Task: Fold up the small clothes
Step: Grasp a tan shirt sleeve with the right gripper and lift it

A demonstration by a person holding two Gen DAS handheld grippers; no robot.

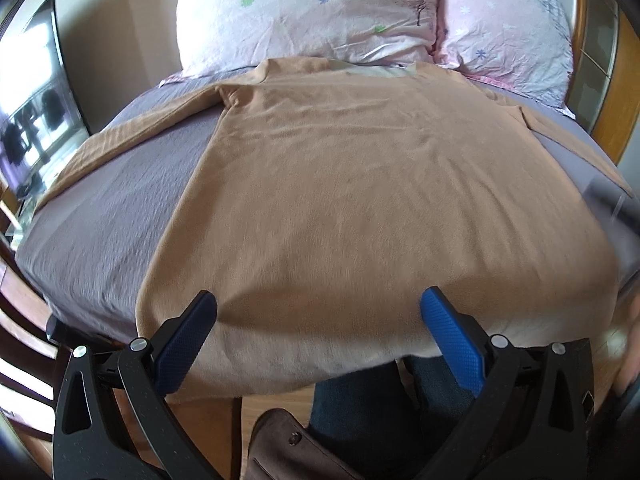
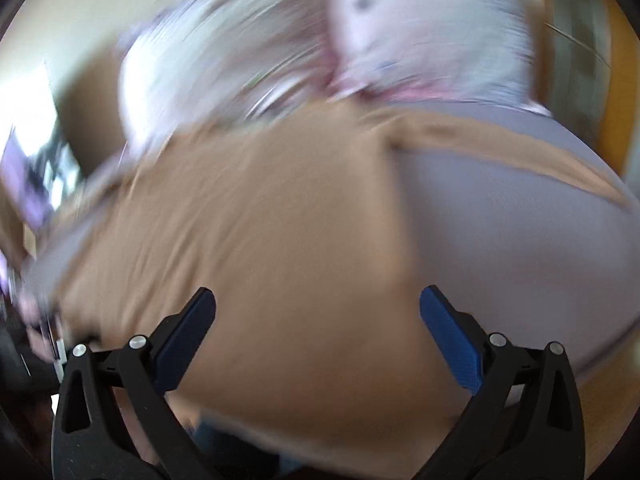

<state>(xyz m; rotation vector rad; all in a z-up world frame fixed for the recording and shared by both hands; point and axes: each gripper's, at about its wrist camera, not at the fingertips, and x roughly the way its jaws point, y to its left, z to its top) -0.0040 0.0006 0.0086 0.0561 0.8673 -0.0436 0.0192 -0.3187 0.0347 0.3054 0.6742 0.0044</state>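
Observation:
A tan long-sleeved top (image 1: 360, 184) lies spread flat on the bed, collar toward the pillows, sleeves out to both sides, hem hanging over the near bed edge. My left gripper (image 1: 318, 304) is open and empty, above the hem near its middle. My right gripper (image 2: 318, 304) is open and empty, over the right part of the top (image 2: 260, 240) near its side edge. The right wrist view is motion-blurred. The right sleeve (image 2: 500, 148) runs out across the sheet.
The bed has a grey-purple sheet (image 1: 112, 216) and two pink-white floral pillows (image 1: 304, 12) at the head. A wooden headboard (image 1: 616, 92) stands at the far right. A window (image 1: 32, 100) is on the left. My legs and a brown shoe (image 1: 288, 448) are below the bed edge.

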